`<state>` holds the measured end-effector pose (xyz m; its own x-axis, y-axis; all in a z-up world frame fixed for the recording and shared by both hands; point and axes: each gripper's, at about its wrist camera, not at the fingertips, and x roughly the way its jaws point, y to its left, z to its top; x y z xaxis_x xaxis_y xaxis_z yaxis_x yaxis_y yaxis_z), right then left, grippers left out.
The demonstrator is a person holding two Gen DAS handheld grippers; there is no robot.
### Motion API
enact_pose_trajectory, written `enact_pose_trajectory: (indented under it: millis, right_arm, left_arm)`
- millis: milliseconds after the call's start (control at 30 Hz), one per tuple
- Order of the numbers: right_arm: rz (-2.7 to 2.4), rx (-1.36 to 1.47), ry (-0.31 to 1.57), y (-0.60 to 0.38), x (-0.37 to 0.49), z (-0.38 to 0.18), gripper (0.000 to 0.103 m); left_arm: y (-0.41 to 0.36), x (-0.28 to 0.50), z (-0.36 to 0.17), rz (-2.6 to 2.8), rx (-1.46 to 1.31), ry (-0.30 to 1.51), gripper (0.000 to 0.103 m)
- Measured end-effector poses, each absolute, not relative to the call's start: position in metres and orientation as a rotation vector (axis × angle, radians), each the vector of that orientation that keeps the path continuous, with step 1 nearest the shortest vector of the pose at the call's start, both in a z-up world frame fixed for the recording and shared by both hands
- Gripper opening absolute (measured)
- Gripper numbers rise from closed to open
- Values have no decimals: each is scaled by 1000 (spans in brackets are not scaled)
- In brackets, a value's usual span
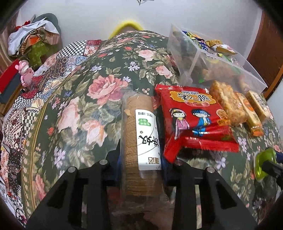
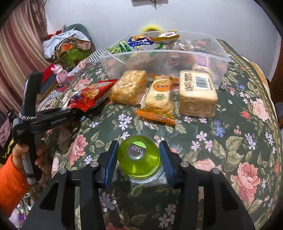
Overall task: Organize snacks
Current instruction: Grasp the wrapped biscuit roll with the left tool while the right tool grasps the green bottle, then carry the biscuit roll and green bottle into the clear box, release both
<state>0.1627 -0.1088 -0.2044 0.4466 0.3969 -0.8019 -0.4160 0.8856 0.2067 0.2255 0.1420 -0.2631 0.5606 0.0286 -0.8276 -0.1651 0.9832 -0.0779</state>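
Left gripper clamped on the cookie sleeve, long axis pointing away along its fingers.

Lived-in home room, likely bedroom or living room; desk covered with dark-green rose-print cloth over a patchwork cloth; pink striped curtain at the left; heap of clothes and bags against plain white wall; pink toy figure on a side surface; wooden door at right; clear plastic bin full of wrapped snacks.
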Motion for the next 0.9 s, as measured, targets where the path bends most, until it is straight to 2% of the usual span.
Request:
enact_pose_trajectory:
  millis: [533,900]
  right_arm:
    - [472,-4,915,-139,167,-174,44]
    - [440,-19,807,-153,188,-133,43]
  left_arm:
    - [133,168,-203,129,-98,903,34]
    - [95,180,-155,37,-74,809,34]
